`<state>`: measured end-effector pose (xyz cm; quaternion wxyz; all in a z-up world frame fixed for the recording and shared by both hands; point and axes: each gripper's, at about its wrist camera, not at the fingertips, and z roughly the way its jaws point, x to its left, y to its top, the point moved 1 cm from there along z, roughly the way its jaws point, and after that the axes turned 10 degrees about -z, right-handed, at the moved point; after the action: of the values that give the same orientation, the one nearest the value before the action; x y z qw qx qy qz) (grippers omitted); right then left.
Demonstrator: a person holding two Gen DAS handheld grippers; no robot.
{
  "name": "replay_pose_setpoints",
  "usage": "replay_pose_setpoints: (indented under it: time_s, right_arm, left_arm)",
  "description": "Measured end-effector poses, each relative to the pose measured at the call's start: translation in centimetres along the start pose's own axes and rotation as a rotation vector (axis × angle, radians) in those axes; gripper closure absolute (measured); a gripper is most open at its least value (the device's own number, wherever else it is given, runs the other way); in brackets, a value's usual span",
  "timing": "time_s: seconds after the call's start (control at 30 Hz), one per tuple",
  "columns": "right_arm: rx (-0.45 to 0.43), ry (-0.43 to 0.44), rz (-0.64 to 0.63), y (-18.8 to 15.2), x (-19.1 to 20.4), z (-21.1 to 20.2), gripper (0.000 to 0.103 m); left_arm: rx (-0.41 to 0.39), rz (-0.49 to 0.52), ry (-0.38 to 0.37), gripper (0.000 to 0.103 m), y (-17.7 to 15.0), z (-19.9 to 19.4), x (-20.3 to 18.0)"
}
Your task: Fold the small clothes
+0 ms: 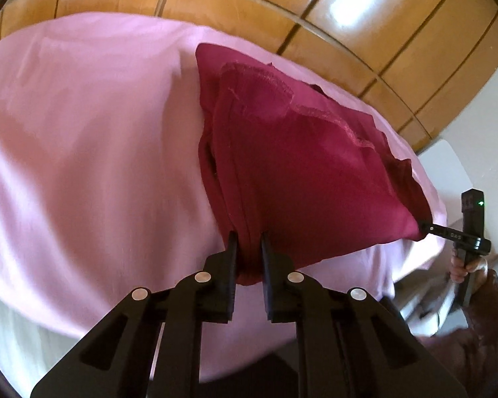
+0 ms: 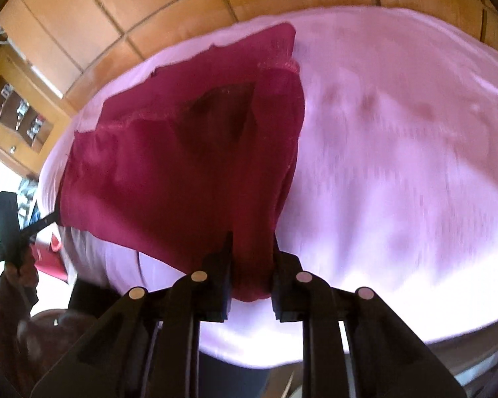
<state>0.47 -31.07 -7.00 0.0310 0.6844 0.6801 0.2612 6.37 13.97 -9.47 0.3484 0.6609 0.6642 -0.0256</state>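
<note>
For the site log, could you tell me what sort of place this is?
Probably a home bedroom: a pink sheet over a bed-like surface, wooden panelling, and a glass-fronted cabinet.

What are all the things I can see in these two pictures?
Garment: one, dark red, stretched above the pink cloth between the two tongs, a bunched corner pinched in each.
Cloth cover: one, pale pink, spread over the rounded surface under the garment.
Floor tiles: many, orange-brown with dark joints, beyond the pink cloth.
Wooden cabinet: one, light brown with a glass door, far left in the right wrist view; contents too small to tell.
Left tongs: one pair, black, shut on the garment's corner.
Right tongs: one pair, black, shut on the opposite corner.
Hand: one visible, gripping the right tongs' handle at the right edge of the left wrist view.
</note>
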Motion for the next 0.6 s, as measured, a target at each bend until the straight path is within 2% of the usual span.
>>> replay_pose_setpoints:
  time_s: [0.07,0.1,0.13,0.2,0.23,0.27,0.37,0.53,0.57,0.6]
  right_arm:
    - [0.011,0.009,0.000,-0.6,0.2,-0.1,0.084]
    - [0.009,0.001,-0.002,-0.5,0.2,-0.2,0.073]
    - [0.000,-0.014,0.003,-0.1,0.0,-0.3,0.068]
    - [-0.036,-0.033,0.013,1.1,-0.4,-0.5,0.052]
    - [-0.057,-0.049,0.016,1.9,-0.7,-0.7,0.050]
    - [-0.076,-0.066,0.015,2.5,-0.8,-0.8,0.049]
    - [-0.118,-0.104,0.016,4.5,-1.3,-0.6,0.048]
    - [-0.119,-0.157,0.021,7.2,-2.2,1.6,0.049]
    - [-0.111,-0.169,0.018,7.4,-2.2,2.2,0.051]
    - [-0.105,-0.169,0.022,7.6,-2.3,2.6,0.059]
  left_arm:
    - [0.008,0.015,0.001,0.089,-0.3,-0.5,-0.2]
    - [0.004,0.013,0.000,0.087,0.0,-0.7,-0.2]
    - [-0.014,-0.002,-0.018,0.084,0.6,-0.9,0.0]
    - [-0.046,-0.023,-0.015,0.068,2.0,-1.0,0.4]
    - [-0.059,-0.032,-0.009,0.065,2.7,-0.9,0.5]
    - [-0.077,-0.036,-0.008,0.062,3.5,-0.8,0.6]
    - [-0.118,-0.035,-0.007,0.061,5.6,0.1,0.7]
    - [-0.114,-0.047,-0.017,0.061,8.2,3.0,0.6]
    - [-0.107,-0.050,-0.019,0.061,8.5,3.6,0.6]
    - [-0.102,-0.052,-0.023,0.061,8.7,3.9,0.7]
